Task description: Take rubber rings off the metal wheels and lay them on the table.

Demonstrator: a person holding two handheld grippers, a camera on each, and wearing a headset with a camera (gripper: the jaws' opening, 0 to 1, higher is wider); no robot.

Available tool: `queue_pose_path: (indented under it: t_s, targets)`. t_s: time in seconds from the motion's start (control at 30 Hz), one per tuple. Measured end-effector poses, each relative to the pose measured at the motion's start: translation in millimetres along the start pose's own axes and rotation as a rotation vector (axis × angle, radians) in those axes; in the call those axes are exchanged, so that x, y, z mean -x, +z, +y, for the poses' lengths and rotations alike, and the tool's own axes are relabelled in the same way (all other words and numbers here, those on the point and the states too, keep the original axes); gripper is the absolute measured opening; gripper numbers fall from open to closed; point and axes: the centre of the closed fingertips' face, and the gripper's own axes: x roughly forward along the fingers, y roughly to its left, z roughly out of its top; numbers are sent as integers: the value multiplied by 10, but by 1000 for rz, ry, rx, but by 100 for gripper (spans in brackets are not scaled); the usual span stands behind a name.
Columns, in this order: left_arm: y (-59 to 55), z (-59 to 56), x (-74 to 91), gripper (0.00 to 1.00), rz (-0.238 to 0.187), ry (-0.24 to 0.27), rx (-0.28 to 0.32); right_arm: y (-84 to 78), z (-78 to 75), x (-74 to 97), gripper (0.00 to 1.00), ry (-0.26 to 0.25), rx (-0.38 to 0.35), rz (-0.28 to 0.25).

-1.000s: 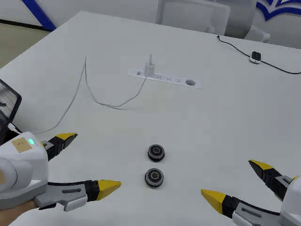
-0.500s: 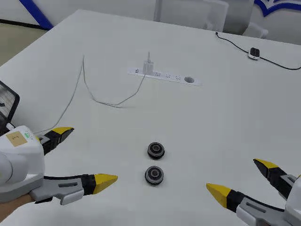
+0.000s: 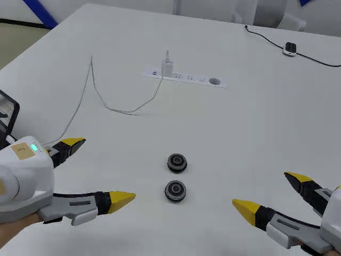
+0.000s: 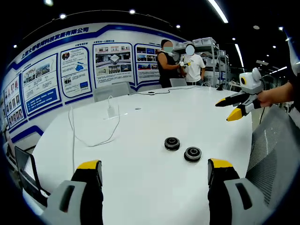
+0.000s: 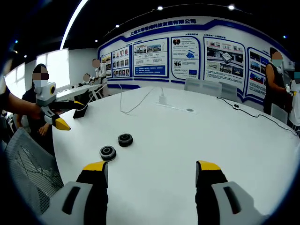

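Note:
Two small metal wheels with black rubber rings lie flat on the white table: the far wheel (image 3: 177, 162) (image 4: 172, 143) (image 5: 125, 139) and the near wheel (image 3: 175, 190) (image 4: 192, 153) (image 5: 108, 153), a short gap between them. My left gripper (image 3: 100, 173) (image 4: 153, 171) hovers open at the lower left, its yellow tips well left of the wheels. Opposite it, at the lower right, my right gripper (image 3: 272, 193) (image 5: 151, 172) is open too, apart from the wheels. Nothing sits between either pair of jaws.
A white power strip (image 3: 184, 78) with a plugged charger lies further back, its thin cable (image 3: 88, 98) looping left across the table. A dark device (image 3: 290, 49) on a black cord rests at the far right. A laptop corner (image 3: 5, 114) sits at the left edge. People stand beyond the table.
The head camera shifted a little. Both grippers stay open and hover in about the same places; the wheels have not moved.

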Motion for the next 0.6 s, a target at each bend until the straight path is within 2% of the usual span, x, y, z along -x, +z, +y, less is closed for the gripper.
queue_pose_path:
  t_s: [0.2,0.4,0.6]
  targets:
    - [7,-26,-45,95,2,-4,-2,-54,7,-38,77,16,-20,8]
    - [-40,-109,-143,94,33,-43,-46,-93,53,-74,75,32,-35,17]
    - [-8,-171,-261,92,27,-71,-78,-150,134,-90,74,64,-46,32]
